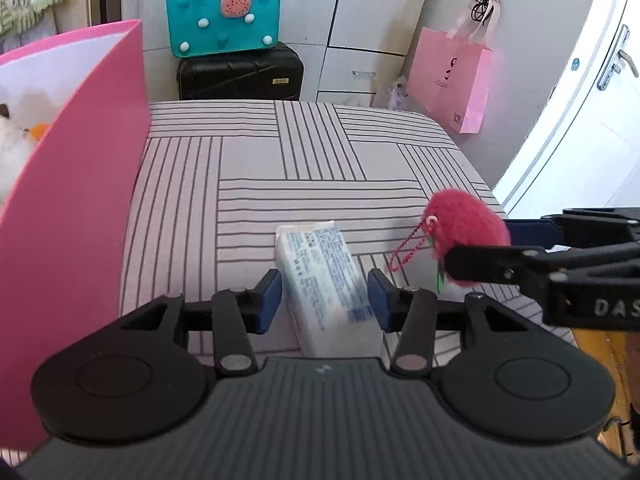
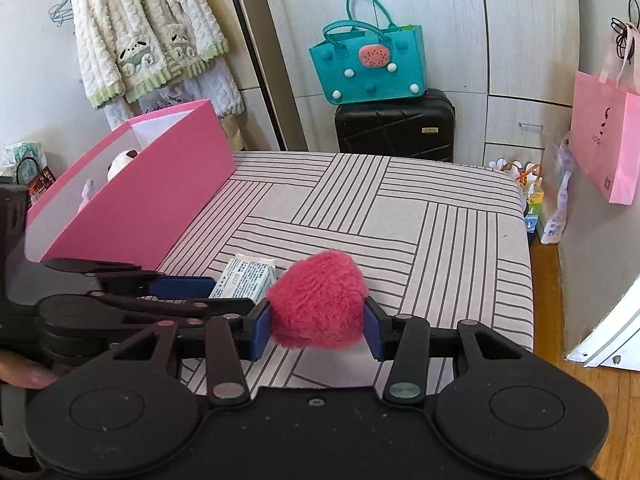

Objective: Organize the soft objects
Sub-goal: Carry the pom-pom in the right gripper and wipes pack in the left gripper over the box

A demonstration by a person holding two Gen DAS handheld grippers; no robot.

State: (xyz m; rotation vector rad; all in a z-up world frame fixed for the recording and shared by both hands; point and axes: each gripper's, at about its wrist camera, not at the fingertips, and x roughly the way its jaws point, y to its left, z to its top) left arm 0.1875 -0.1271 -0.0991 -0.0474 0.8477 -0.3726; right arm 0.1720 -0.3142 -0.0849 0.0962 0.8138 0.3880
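Both grippers loaded, pink box [image 2: 132,196] at left of frame is the likely drop spot.
Right gripper [image 2: 318,322] pinches the red plush [image 2: 318,304] at frame centre; its cord [image 1: 404,252] dangles and may snag. Left gripper [image 1: 324,296] pads flank the tissue pack [image 1: 324,276] lightly, could slip. Pack print unreadable; "DAS" on right gripper.

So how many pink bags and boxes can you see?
2. The big pink box sits on the striped bed's left side, and a pink paper bag hangs on the right wall. More may be hidden.
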